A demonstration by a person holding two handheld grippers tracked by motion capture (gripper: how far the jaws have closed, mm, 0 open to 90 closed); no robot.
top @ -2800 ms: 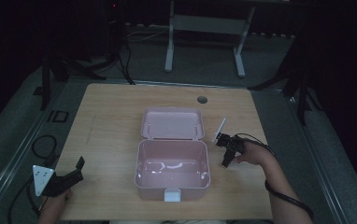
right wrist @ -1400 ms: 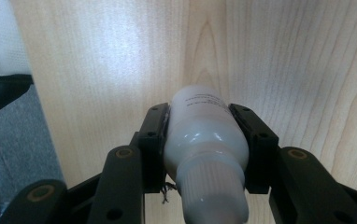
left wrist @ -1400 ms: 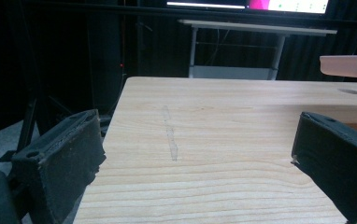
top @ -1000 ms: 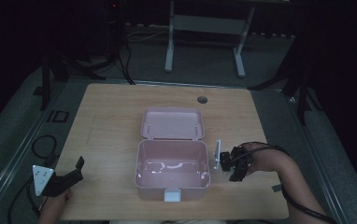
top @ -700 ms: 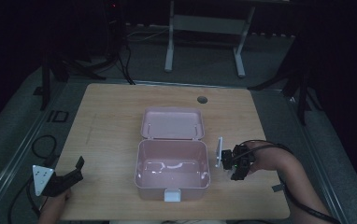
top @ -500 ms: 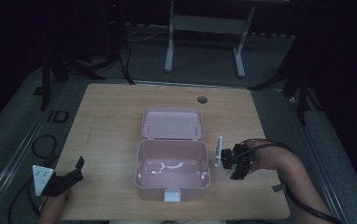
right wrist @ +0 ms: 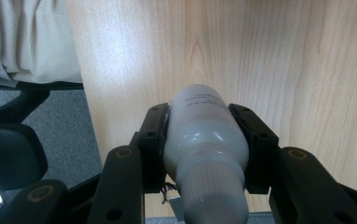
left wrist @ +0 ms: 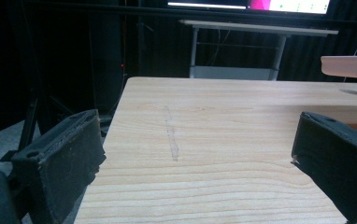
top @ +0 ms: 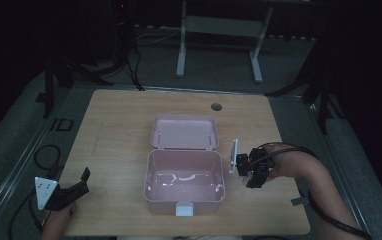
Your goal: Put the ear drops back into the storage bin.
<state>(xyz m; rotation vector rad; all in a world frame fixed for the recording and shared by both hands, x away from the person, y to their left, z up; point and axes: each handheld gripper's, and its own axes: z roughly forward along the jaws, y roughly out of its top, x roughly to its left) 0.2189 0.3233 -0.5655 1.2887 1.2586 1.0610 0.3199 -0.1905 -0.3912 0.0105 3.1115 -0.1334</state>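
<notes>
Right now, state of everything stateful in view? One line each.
pink box: open, lid folded back flat on the table, inside looks empty.
white bottle: capped, clamped between the right gripper's fingers, off the table beside the box.
right gripper: shut on the bottle.
left gripper: open, holding nothing, at the table's near left corner.

High view: fixed above the person's side, facing forward and down; whole table (top: 129,125) in frame, far off. Left gripper view: low, close to the tabletop (left wrist: 223,140), facing level across it toward dark stands. Right gripper view: looks straight down at close range onto the wood (right wrist: 270,60) and table edge. All three share the tabletop.
</notes>
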